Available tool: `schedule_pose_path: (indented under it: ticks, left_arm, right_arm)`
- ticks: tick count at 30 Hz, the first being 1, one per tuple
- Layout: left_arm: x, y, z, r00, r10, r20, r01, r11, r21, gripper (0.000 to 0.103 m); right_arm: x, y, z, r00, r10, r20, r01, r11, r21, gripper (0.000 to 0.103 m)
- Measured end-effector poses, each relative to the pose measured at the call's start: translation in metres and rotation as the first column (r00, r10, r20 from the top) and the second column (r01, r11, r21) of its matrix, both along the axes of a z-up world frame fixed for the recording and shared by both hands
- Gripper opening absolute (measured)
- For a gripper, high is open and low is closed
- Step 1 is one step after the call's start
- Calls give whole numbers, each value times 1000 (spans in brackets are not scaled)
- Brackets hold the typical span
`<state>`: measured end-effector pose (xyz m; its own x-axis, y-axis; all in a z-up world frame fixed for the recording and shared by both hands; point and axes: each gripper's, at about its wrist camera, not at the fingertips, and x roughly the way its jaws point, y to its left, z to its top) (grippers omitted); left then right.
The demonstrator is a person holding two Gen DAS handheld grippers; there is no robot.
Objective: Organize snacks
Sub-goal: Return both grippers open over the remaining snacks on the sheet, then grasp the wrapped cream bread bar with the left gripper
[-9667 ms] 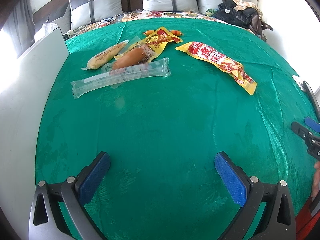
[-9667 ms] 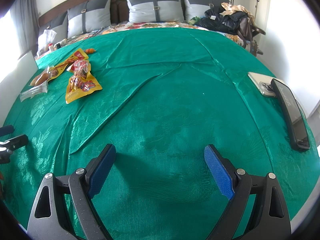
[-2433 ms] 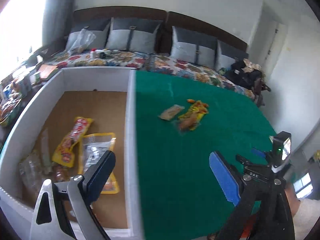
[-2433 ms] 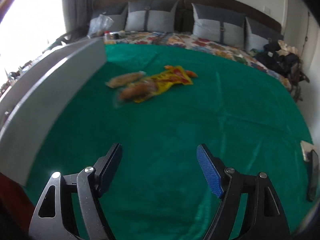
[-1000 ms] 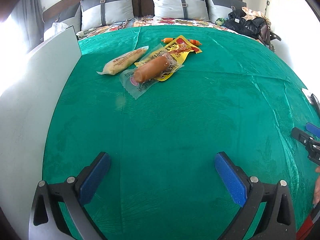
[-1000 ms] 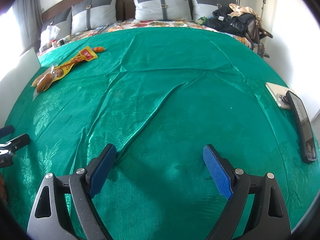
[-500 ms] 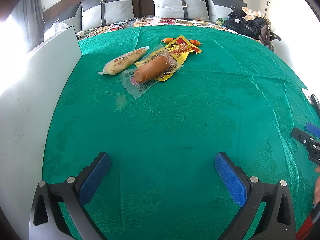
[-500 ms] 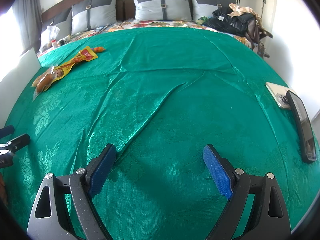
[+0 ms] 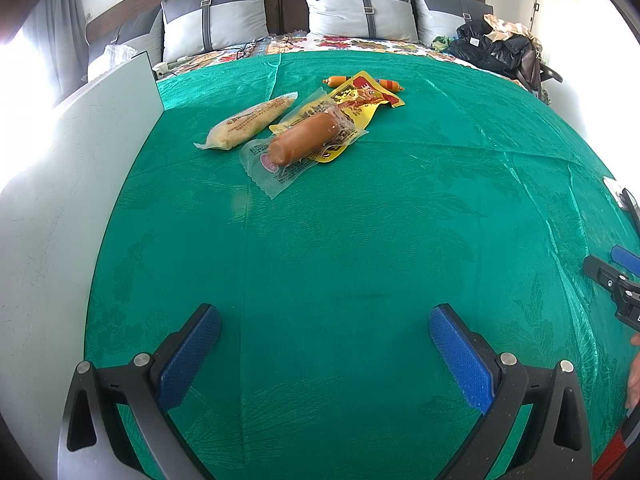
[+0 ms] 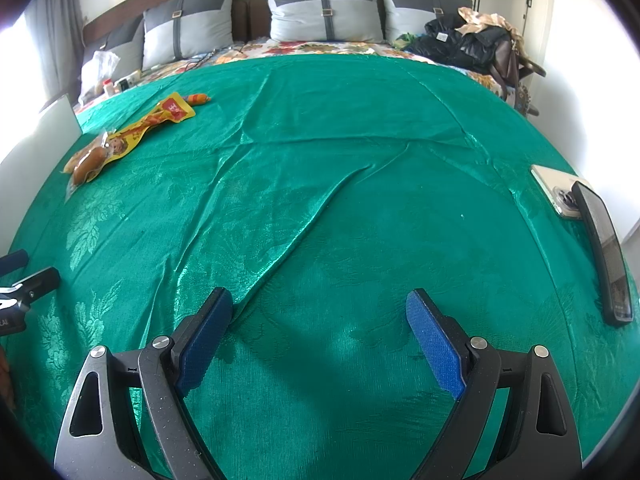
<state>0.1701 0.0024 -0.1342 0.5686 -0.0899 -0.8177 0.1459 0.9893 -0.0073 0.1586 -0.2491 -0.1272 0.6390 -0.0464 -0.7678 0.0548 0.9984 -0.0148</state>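
On the green cloth (image 9: 360,220) lie a clear-wrapped brown sausage (image 9: 304,142), a pale yellow corn pack (image 9: 248,122), a yellow-red snack bag (image 9: 360,98) and two small orange sausages (image 9: 334,80) behind it. My left gripper (image 9: 324,340) is open and empty, low over the cloth, well short of the snacks. My right gripper (image 10: 320,326) is open and empty over bare cloth; the snacks (image 10: 120,140) lie far to its upper left.
A white box wall (image 9: 60,200) runs along the left edge. Two phones (image 10: 592,220) lie at the right edge of the cloth. Pillows (image 9: 352,12) and a dark bag (image 9: 496,48) sit at the far end.
Since 9.7 s ago the long clear pack and the second yellow-red bag have gone from the cloth into the box. Over the last second nothing has visibly moved.
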Motion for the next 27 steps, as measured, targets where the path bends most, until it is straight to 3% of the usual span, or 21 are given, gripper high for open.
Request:
schedule_pose_path:
  ticks: [14, 18, 21, 27]
  left_arm:
    - [1, 0, 0, 1000, -4, -2, 4, 1000, -1, 103]
    - [9, 0, 3, 997, -55, -53, 55, 998, 4, 103]
    - [31, 4, 11, 986, -94, -136, 92, 995, -24, 103]
    - [104, 37, 61, 998, 12, -62, -16, 998, -61, 103]
  right_arm:
    - [0, -2, 0, 1000, 1, 0, -1, 1000, 4, 92]
    - [0, -1, 0, 1000, 1, 0, -1, 1000, 3, 92]
    - [0, -2, 0, 1000, 1, 0, -1, 1000, 4, 92]
    - [0, -2, 0, 1000, 1, -1, -1, 1000, 4, 92]
